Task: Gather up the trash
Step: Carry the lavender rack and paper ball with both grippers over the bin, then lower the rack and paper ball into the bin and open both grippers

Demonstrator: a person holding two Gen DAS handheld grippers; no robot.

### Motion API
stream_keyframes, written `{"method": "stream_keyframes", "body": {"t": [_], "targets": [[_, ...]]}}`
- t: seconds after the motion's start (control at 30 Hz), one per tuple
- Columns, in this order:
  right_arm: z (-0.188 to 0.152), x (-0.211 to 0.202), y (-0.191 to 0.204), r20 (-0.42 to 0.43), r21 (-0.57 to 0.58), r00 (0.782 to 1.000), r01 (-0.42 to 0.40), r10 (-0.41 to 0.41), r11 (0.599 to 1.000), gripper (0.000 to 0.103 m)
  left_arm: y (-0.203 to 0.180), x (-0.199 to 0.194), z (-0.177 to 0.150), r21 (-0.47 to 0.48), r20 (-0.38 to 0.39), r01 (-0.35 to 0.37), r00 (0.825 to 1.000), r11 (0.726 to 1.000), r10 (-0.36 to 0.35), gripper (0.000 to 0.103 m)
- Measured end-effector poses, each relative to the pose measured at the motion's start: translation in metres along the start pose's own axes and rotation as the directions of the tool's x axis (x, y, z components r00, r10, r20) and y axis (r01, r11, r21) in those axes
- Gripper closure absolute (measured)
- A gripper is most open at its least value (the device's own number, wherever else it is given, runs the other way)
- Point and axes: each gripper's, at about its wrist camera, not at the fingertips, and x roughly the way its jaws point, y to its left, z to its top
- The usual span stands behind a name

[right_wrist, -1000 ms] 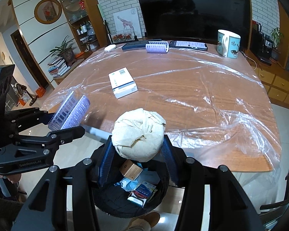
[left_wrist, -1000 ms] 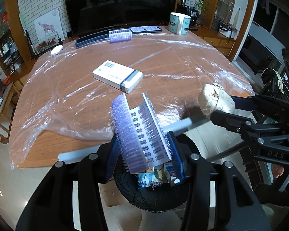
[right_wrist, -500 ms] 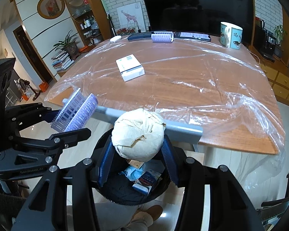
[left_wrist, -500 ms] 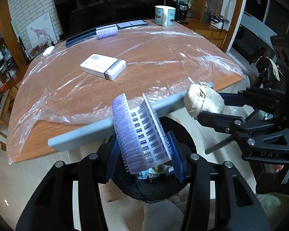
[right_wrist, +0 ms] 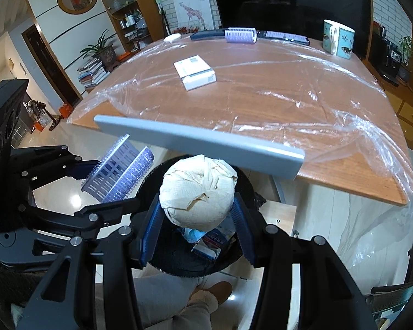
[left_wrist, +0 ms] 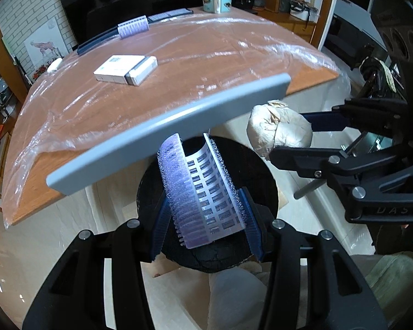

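Trash items are held one in each gripper above a black bin [left_wrist: 206, 258] that stands on the floor just off the near edge of the table [left_wrist: 206, 63]. Left gripper [left_wrist: 206, 217]: blue pads closed on a purple hair roller [left_wrist: 201, 192], which stands tilted between them over the bin's opening. Right gripper [right_wrist: 197, 217]: pads clamped on a ball of crumpled beige paper [right_wrist: 198, 189], likewise above the bin [right_wrist: 179, 261]; in the left wrist view the same ball [left_wrist: 278, 132] sits to the right of the roller, and the two grippers are near each other without touching. Inside the bin, small boxes and wrappers [right_wrist: 209, 242] are visible. A grey chair back [right_wrist: 201, 143] crosses between the bin and the table's near edge. The table is covered with clear plastic sheeting [right_wrist: 316, 96]. On it: a white box [right_wrist: 195, 73] toward the middle-left; along the far edge, a second purple roller [right_wrist: 239, 35], a dark remote [right_wrist: 206, 34], a phone [right_wrist: 283, 37], and, at the far right corner, a patterned mug [right_wrist: 338, 42]. A person's trouser leg and brown shoe [right_wrist: 217, 291] appear below the bin.
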Motion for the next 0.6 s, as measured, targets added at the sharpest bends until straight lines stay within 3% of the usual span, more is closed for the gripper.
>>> {"method": "stream_keyframes", "body": {"t": [0.6], "targets": [[-0.013,0.037,-0.004,-0.103,-0.020,0.994,0.026,-0.028,0.999,0.054,0.005,0.047,-0.021,0.042,-0.132,-0.038,0.990,0.998,0.043,0.054]]}}
